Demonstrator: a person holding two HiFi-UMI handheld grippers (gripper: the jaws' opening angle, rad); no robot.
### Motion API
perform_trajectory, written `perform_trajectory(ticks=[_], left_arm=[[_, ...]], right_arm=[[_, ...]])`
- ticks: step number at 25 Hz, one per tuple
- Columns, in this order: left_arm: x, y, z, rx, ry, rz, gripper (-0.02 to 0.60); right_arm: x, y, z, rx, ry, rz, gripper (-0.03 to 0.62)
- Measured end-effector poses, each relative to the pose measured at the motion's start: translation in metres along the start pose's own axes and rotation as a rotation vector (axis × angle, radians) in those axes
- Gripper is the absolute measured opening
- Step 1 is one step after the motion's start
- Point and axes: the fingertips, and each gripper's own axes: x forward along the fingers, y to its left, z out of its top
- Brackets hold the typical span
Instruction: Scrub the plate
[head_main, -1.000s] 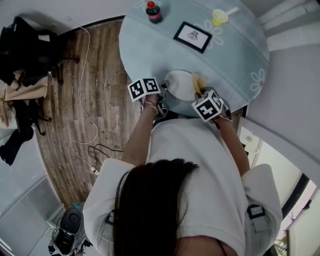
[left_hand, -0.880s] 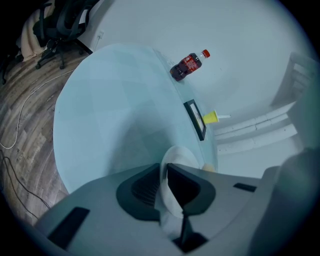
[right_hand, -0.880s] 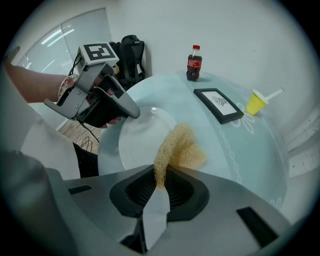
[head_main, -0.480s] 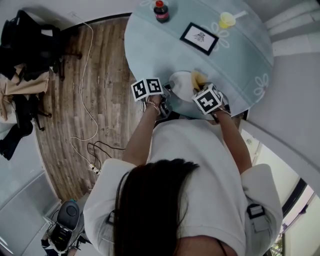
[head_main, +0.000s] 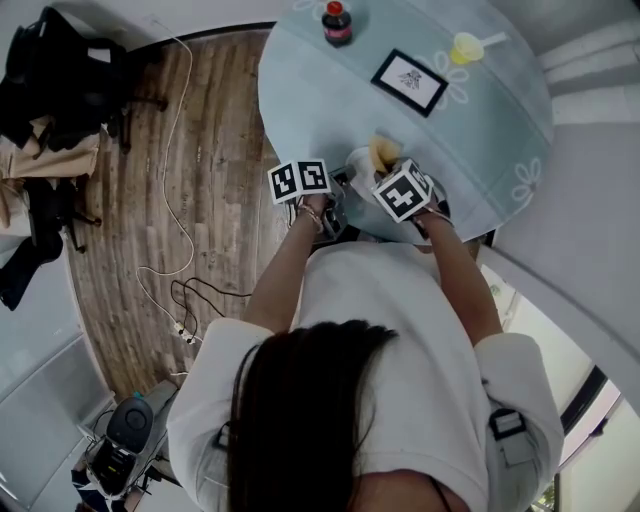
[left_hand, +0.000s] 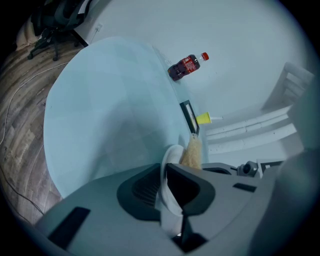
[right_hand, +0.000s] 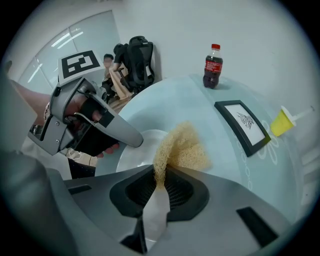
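Note:
A white plate (head_main: 360, 165) rests on the near edge of the round table (head_main: 320, 90). My left gripper (left_hand: 165, 175) is shut on the plate's (left_hand: 169, 162) near rim, which stands edge-on between the jaws. My right gripper (right_hand: 161, 177) is shut on a tan fibrous scrub pad (right_hand: 182, 147). The pad lies on the plate's (right_hand: 137, 152) face, just right of the left gripper (right_hand: 85, 120). In the head view the pad (head_main: 385, 152) sits over the plate's right part, with both marker cubes close on either side.
Farther back on the pale blue table stand a cola bottle (head_main: 337, 22), a black-framed picture (head_main: 410, 80) and a yellow cup (head_main: 465, 46). A white cable (head_main: 180, 230) trails over the wooden floor at left, near dark bags (head_main: 60, 80). White slatted furniture (left_hand: 260, 125) stands beyond the table.
My right gripper has slid the scrub pad leftward across the plate, closer to the left gripper. The left gripper has kept its hold on the plate's rim.

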Motion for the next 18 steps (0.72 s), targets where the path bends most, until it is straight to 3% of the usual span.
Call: perform_trajectory(ticks=[10, 18], left_arm=[[0.001, -0.001, 0.001, 0.000, 0.024, -0.038, 0.046], [0.001, 0.000, 0.001, -0.001, 0.029, -0.050, 0.044]], right_arm=[[0.009, 0.031, 0.021, -0.110, 0.032, 0.107, 0.061], [0.003, 0.049, 0.011, -0.108, 0.094, 0.207, 0.060]])
